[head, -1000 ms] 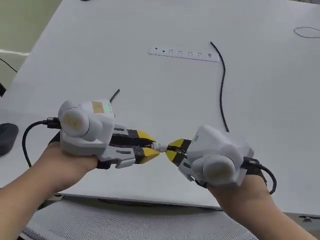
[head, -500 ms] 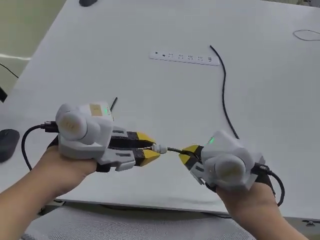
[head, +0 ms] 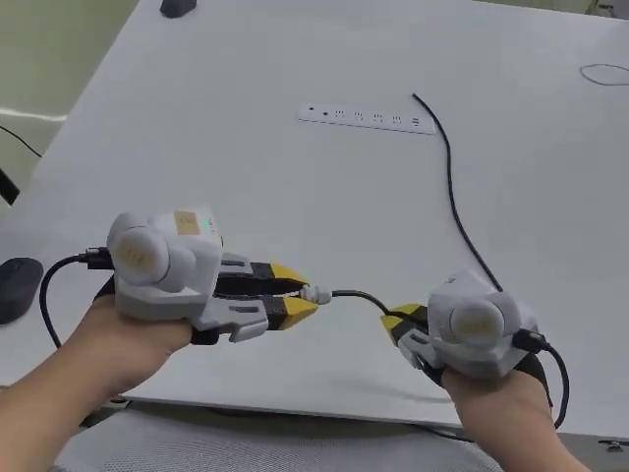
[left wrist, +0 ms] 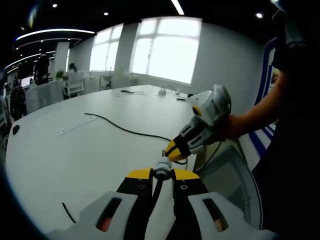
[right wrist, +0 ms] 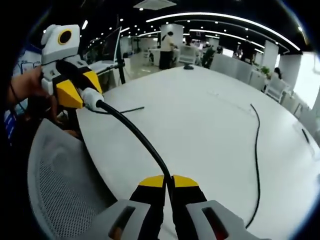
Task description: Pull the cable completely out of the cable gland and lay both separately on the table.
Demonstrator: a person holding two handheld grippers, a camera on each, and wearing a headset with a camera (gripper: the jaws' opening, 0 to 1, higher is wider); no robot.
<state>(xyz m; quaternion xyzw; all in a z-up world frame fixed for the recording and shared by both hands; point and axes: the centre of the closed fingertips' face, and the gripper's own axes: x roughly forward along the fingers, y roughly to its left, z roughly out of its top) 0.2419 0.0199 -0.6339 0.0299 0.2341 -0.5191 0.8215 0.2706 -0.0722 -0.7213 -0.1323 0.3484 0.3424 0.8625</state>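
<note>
Pull-out in hand: left tongs (head: 307, 298) clamp the cable gland (head: 317, 293), right tongs (head: 395, 320) clamp the cable (head: 359, 295) strung between them; next, draw them farther apart until it slips free.

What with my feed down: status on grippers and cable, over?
Left gripper shut on cable gland. Right gripper shut on cable, not yet out. Power strip lies well beyond.

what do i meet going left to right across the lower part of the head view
dark object at the table's left edge → left tool → cable gland in its jaws → black cable → right tool clamped on that cable
</note>
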